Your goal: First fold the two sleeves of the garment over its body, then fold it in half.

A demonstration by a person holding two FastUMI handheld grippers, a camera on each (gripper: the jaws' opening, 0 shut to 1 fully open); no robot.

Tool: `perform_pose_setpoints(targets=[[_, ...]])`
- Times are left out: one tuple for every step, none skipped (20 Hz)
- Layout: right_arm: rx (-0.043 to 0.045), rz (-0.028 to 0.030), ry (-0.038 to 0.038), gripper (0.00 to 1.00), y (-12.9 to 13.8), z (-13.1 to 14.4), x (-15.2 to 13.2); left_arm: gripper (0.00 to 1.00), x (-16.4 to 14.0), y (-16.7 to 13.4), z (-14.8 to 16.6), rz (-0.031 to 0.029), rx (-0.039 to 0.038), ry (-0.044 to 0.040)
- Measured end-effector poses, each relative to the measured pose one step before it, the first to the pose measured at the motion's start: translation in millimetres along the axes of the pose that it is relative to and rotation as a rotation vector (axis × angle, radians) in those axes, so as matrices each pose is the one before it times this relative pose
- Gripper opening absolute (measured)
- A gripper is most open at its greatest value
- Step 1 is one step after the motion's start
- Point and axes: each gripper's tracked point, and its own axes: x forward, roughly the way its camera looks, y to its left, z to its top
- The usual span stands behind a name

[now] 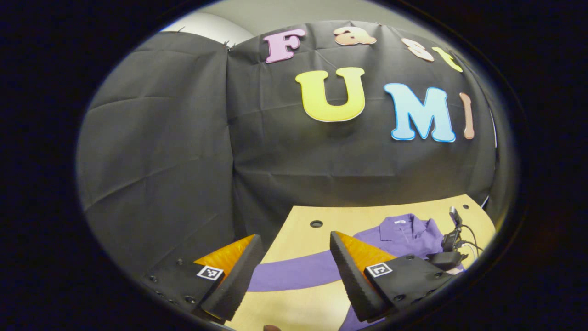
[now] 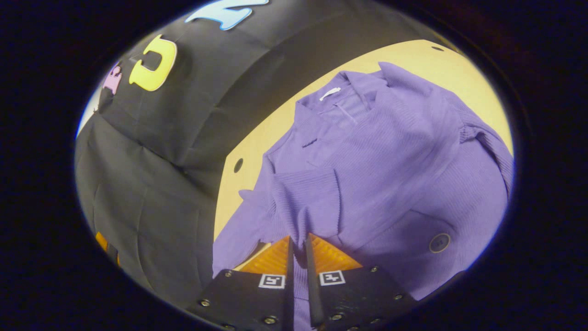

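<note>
A purple collared garment [image 2: 381,151] lies on the light wooden table [image 2: 262,138], collar [image 2: 349,92] toward the booth wall. My right gripper [image 2: 298,241] is shut on a fold of one sleeve [image 2: 303,197], lifted over the garment's body. In the left gripper view the other sleeve [image 1: 294,273] stretches flat across the table [image 1: 303,294]. My left gripper [image 1: 295,239] hovers open above that sleeve, one finger on each side, holding nothing. The right gripper [image 1: 448,255] with its cables shows over the garment body [image 1: 409,232].
The black cloth wall [image 1: 321,161] stands right behind the table's far edge. A round hole [image 1: 316,224] is in the tabletop near the left corner, seen again as a hole [image 2: 238,165] beside the garment. A large button [image 2: 439,242] sits on the garment.
</note>
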Motion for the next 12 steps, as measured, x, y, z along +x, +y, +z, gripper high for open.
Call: perform_pose_setpoints(targets=[[-0.00624,0.00799,-0.00222,0.27,2.63,1.25,-2.66,0.97,1.15,-0.09,-3.32,0.00058,-0.00792,0.00399],[-0.00324,0.01065,-0.00214,0.42,3.17,1.61,-3.02,0.98,0.55,1.01,-3.94,0.00213,-0.00283,0.00526],[-0.00425,0.00462,-0.00294,0.56,2.34,0.45,-2.92,0.97,0.42,1.28,-4.03,0.00174,0.00119,0.00454],[-0.00734,-0.00251,-0.00473,0.71,-0.41,2.18,-1.87,0.98,1.59,1.82,-3.62,0.00175,0.00131,0.00181],[-0.00576,0.00103,-0.00421,0.75,1.48,1.32,-1.42,0.98,0.11,3.26,-3.82,0.00233,0.00189,0.00065],[-0.00292,0.00269,0.00049,0.74,1.26,1.05,-1.91,0.98,1.60,1.80,-4.39,0.00229,0.00242,0.00256],[-0.00229,0.00662,-0.00049,0.74,3.12,-0.66,-4.37,0.98,2.23,2.19,-4.96,0.00048,0.00384,0.00337],[-0.00458,0.00348,-0.00238,0.75,2.75,0.83,-4.83,0.98,2.85,3.28,-6.48,0.00397,0.00292,0.00413],[-0.00380,0.00342,-0.00363,0.75,3.06,0.98,-6.08,0.98,4.83,2.96,-5.46,0.00327,-0.00263,0.00113],[-0.00274,0.00457,-0.00320,0.75,3.11,1.80,-4.13,0.98,5.73,2.95,-5.94,0.00238,-0.00454,0.00169],[-0.00231,0.00214,-0.00203,0.75,1.74,0.96,-2.82,0.98,6.32,2.55,-7.14,0.00316,-0.00536,0.00327],[-0.00356,0.00211,-0.00088,0.75,2.09,2.13,-4.74,0.98,7.41,1.27,-7.39,0.00075,-0.00603,0.00747]])
